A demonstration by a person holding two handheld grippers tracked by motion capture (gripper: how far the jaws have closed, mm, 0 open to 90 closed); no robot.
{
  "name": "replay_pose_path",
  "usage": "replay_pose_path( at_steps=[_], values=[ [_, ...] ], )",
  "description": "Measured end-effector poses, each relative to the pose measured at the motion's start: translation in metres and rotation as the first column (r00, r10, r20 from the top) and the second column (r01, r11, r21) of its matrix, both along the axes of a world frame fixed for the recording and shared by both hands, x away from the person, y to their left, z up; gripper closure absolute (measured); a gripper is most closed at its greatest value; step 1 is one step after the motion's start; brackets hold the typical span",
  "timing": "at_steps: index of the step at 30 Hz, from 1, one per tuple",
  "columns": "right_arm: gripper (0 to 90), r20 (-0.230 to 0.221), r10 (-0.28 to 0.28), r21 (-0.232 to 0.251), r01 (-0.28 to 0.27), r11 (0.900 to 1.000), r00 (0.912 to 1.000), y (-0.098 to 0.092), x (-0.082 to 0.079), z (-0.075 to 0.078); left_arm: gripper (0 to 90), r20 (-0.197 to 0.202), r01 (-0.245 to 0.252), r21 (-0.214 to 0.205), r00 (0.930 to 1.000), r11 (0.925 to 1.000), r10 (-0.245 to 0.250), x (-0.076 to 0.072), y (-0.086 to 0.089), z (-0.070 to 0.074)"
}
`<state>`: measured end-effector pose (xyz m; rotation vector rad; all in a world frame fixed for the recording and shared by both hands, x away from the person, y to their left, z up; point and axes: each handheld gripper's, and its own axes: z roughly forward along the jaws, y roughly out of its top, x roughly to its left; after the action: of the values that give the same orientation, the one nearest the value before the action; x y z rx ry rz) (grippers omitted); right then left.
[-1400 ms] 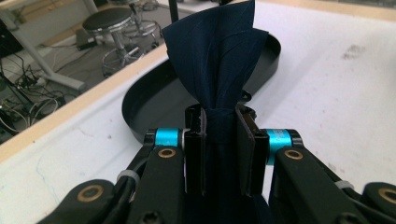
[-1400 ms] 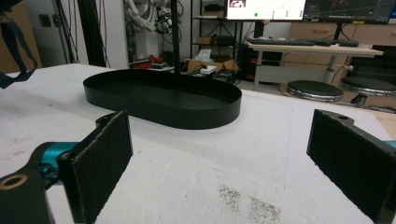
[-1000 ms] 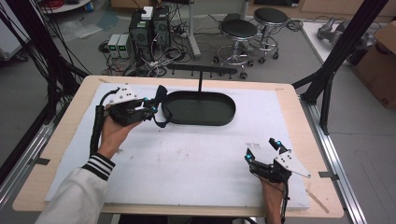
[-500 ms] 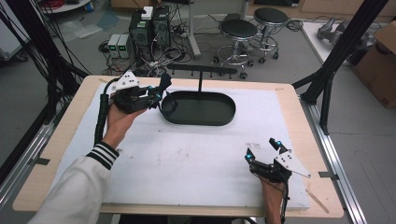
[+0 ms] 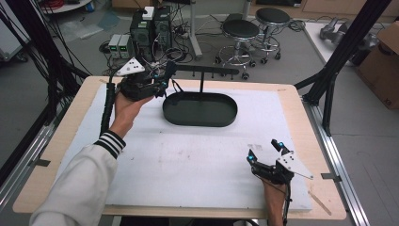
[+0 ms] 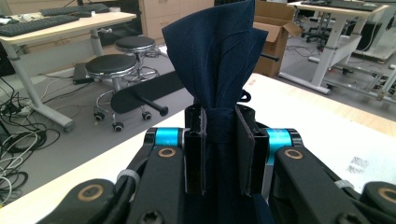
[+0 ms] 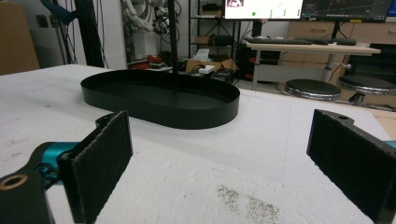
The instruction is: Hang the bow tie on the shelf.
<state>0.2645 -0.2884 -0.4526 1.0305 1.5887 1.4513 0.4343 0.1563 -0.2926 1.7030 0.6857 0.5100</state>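
- Navy cloth [image 6: 219,60] is pinched between the pads of my left gripper [image 6: 219,140], bunched at the grip and fanning out above it.
- Seen from the high view, my left gripper [image 5: 157,84] holds it above the tabletop's [image 5: 197,160] far left part, beside the black oval tray [image 5: 200,109].
- My right gripper [image 5: 264,151] rests at the near right edge, jaws spread wide with nothing between them.
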Motion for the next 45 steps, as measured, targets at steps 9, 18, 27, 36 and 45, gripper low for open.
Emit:
replay_pose_path(
  at_steps=[9,18,27,36,45],
  values=[
    [5.9,0.000,0.001,0.002,-0.001,1.0000,1.0000,0.000,0.000,0.000,75.2,0.000,-0.010,0.006,0.9999,0.9999,0.010,0.010,-0.007,0.000],
    [5.9,0.002,-0.003,0.007,0.003,1.0000,1.0000,-0.001,0.000,0.000,75.2,0.017,-0.032,0.008,0.9994,0.9995,0.032,0.025,-0.018,0.008],
    [5.9,0.000,0.000,0.010,0.000,0.9999,1.0000,-0.001,0.000,0.000,75.2,0.026,-0.080,-0.012,0.9965,0.9967,0.080,0.049,-0.021,0.007],
    [5.9,0.002,0.000,0.012,0.000,0.9999,1.0000,-0.001,0.000,0.000,75.2,0.028,-0.137,-0.007,0.9902,0.9906,0.137,0.061,-0.015,0.006],
    [5.9,0.003,0.001,0.013,-0.001,0.9999,1.0000,-0.001,0.000,0.000,75.1,0.025,-0.157,0.030,0.9875,0.9872,0.156,0.066,-0.010,0.002]
  ],
)
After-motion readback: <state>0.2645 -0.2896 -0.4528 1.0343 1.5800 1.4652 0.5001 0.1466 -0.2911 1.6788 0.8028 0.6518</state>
